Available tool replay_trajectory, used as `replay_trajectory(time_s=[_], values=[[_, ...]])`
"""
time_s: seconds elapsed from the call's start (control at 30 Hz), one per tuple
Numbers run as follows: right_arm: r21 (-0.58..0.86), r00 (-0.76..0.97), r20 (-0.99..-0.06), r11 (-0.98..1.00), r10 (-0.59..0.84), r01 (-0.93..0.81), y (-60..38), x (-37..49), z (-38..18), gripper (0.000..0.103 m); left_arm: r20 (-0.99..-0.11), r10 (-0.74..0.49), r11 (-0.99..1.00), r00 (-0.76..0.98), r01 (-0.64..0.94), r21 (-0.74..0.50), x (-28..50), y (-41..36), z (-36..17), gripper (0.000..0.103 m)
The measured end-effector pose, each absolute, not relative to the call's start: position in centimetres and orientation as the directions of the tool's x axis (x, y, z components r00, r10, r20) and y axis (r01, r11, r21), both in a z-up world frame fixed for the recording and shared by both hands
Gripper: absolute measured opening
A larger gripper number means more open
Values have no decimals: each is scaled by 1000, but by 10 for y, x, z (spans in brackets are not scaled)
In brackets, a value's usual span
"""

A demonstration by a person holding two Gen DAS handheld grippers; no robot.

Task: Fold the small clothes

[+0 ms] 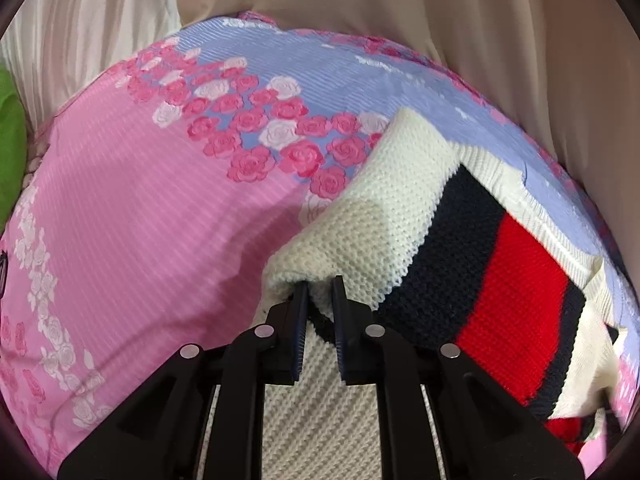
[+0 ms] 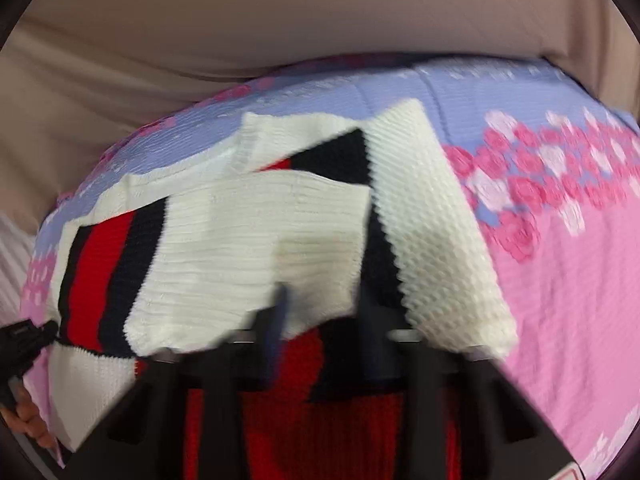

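A small knit sweater [image 1: 400, 216], cream with navy and red stripes, lies on a pink and lilac rose-print bedsheet [image 1: 132, 216]. My left gripper [image 1: 320, 284] is shut on a cream fold of the sweater, with fabric pinched between its fingers and lifted. In the right wrist view the sweater [image 2: 248, 232] is partly folded, a cream sleeve draped over the striped body. My right gripper [image 2: 324, 300] is blurred and a cream part of the sweater hangs over its fingertips; its jaws stand apart around fabric. The left gripper also shows at the left edge of the right wrist view [image 2: 24, 340].
Beige curtain or sheet fabric [image 1: 400, 20] rises behind the bed. A green item [image 1: 10, 144] sits at the far left edge. The rose-print sheet [image 2: 568, 280] stretches to the right of the sweater.
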State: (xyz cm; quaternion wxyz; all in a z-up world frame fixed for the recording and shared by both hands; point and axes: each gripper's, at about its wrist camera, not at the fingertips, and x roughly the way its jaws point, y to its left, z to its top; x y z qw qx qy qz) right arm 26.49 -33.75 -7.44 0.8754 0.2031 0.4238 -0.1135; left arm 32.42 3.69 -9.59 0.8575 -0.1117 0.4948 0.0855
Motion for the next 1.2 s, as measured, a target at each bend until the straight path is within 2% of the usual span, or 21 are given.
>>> replay_trajectory(time_s=[0.1,0.13,0.17,0.23,0.4,0.43,0.47,0.5,0.53,0.57,0.6,0.73,0.9,1.07,1.13,1.2], values=[[277,739,-670,899,-73,340,-336,247,-29,7,-872,36,952,489,-281,-118,326,43,-100,12],[264,741,-665,901,-89,344,-339,247,-30,7,-871,45,954,490,-281,-109,327,43,-102,13],[235,709,-699,906,-95,353,-342,253,-41,7,-870,57,956,491,-277,-93,328,41,-103,13],[187,551,-833,909,-55,373,-350,273,-94,7,-873,81,966,482,-253,-50,328,34,-100,13],[245,636,-769,887,-68,391,-344,229,-53,15,-865,28,982,501,-174,-69,294,38,-77,14],[240,651,-754,889,-82,390,-340,212,-40,17,-862,19,986,506,-151,-66,282,39,-72,16],[234,660,-746,891,-91,388,-336,194,-31,22,-859,17,990,511,-130,-57,268,41,-68,26],[230,666,-739,893,-98,387,-333,170,-24,30,-857,20,993,516,-110,-43,249,44,-64,40],[230,664,-741,892,-99,389,-331,142,-19,40,-855,25,995,518,-92,-26,228,48,-61,46],[230,657,-748,891,-95,391,-328,124,-18,43,-855,28,997,518,-79,-15,212,51,-59,54],[230,643,-761,890,-88,395,-325,97,-20,44,-858,27,998,513,-63,-6,192,56,-59,57],[213,548,-834,884,-57,417,-311,-4,-43,45,-899,5,999,438,-37,-13,113,84,-70,60],[230,427,-904,863,18,450,-287,-83,-80,46,-944,-47,988,327,-122,-92,57,118,-96,63],[323,416,-901,827,120,460,-271,-100,-100,46,-946,-95,969,311,-189,-159,40,130,-111,65],[332,423,-897,830,131,448,-267,-94,-101,50,-950,-98,975,297,-163,-151,43,125,-113,73],[349,437,-888,828,143,438,-265,-85,-102,58,-947,-135,970,292,-156,-187,48,123,-112,73]])
